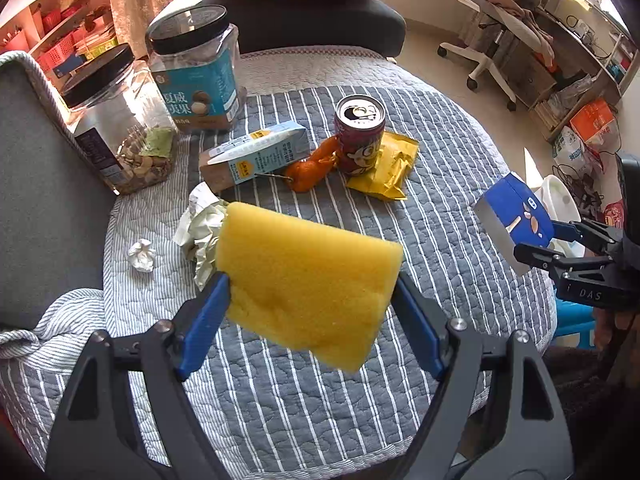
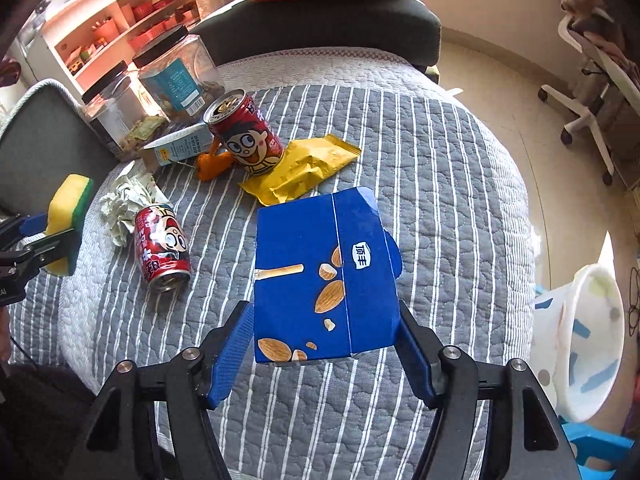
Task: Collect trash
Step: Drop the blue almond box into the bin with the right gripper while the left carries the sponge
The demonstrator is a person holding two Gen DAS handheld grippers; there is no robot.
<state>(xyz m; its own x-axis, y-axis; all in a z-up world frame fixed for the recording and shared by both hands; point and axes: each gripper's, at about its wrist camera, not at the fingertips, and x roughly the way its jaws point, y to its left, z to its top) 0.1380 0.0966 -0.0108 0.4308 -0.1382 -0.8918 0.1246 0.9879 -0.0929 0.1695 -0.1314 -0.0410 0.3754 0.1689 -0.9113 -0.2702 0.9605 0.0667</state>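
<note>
My left gripper [image 1: 313,292] is shut on a yellow sponge [image 1: 304,256] with a green back, held above the striped quilted cover [image 1: 440,128]. My right gripper [image 2: 325,312] is shut on a blue almond snack box [image 2: 320,264], lifted near the cover's right edge. On the cover are an upright red can [image 2: 244,136], a red can lying on its side [image 2: 162,248], a yellow wrapper [image 2: 304,168], orange peel [image 1: 312,168], a light-blue carton [image 1: 256,154] and crumpled paper [image 1: 200,232]. A white bin [image 2: 588,340] stands off to the right, below the edge.
Two clear jars with black lids [image 1: 120,120] [image 1: 200,72] stand at the back left beside a grey backrest [image 1: 40,200]. A dark cushion [image 1: 320,28] with an orange pillow lies behind. An office chair [image 1: 496,48] and bags [image 1: 588,128] occupy the floor on the right.
</note>
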